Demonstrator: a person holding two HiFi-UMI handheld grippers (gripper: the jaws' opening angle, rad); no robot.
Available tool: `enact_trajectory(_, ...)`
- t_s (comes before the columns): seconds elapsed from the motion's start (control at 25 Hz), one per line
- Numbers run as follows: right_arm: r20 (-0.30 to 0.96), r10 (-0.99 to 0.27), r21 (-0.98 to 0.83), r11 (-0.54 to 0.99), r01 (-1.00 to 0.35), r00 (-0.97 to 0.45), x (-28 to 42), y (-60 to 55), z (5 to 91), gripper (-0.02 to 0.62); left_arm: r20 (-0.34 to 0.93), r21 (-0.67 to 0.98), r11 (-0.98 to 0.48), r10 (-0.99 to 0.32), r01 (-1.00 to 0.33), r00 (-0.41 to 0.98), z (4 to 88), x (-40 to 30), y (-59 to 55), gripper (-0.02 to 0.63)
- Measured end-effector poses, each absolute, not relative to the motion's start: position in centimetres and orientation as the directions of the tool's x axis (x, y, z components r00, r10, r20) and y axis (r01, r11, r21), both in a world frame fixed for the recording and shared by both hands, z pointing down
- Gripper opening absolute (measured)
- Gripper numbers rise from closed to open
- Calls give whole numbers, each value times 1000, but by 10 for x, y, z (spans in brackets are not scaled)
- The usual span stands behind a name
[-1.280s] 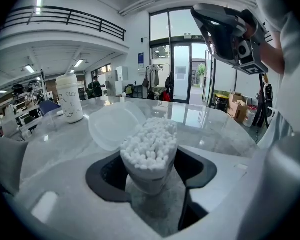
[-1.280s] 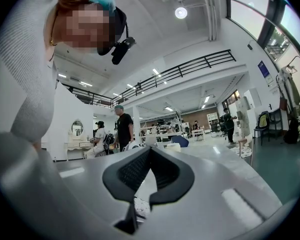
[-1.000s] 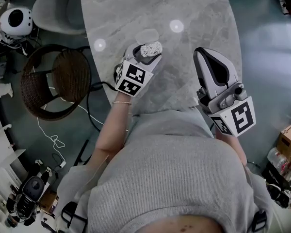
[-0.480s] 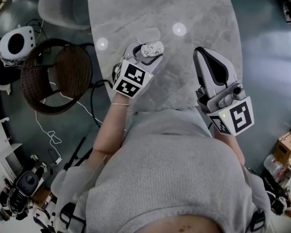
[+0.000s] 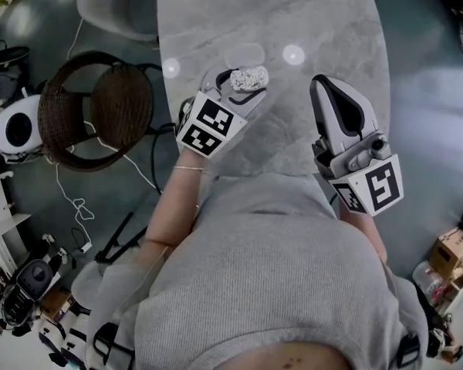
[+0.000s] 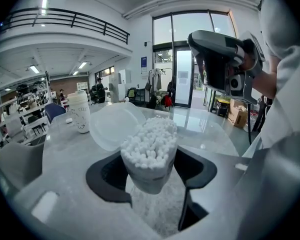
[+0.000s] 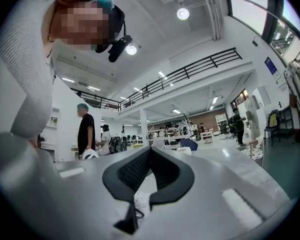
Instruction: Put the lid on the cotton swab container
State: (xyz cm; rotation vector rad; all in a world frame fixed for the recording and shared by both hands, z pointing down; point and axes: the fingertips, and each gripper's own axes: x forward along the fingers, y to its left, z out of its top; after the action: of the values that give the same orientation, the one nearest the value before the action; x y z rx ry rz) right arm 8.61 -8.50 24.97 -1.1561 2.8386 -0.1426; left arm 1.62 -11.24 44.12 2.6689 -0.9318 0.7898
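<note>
Currently the left hand-held gripper (image 5: 233, 89) is clamping the cotton swab container (image 6: 150, 151) between wide-set jaws. The open top is packed with swabs, and the container is seemingly hanging just clear of the desk (image 5: 332, 29), near its middle. The lid (image 5: 243, 55) is lying flat on the desk just beyond the container, toward the far edge, with its long axis running across the desk. The right hand-held gripper (image 5: 325, 85) is sitting shut and empty by the near edge, right side, and is pointing at the far edge; the lid is lying ahead and to its left. The left one is nearer the lid but busy, so I'm judging the right one is taking it, after opening first.

Not resolving:
- Lid rim is blending into the pale desk, so I can't tell which face is up.
- Right gripper view isn't showing the lid or the container.
- Container base is hiding behind the jaws in the head view.
</note>
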Motion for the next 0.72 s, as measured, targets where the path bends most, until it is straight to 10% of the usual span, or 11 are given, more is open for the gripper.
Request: enact_trajectory(0.72,-56,-662,-100,749,-655,-747,73,-83,238,0,541,10,-822,-474,-569,695,387,16,-89,275)
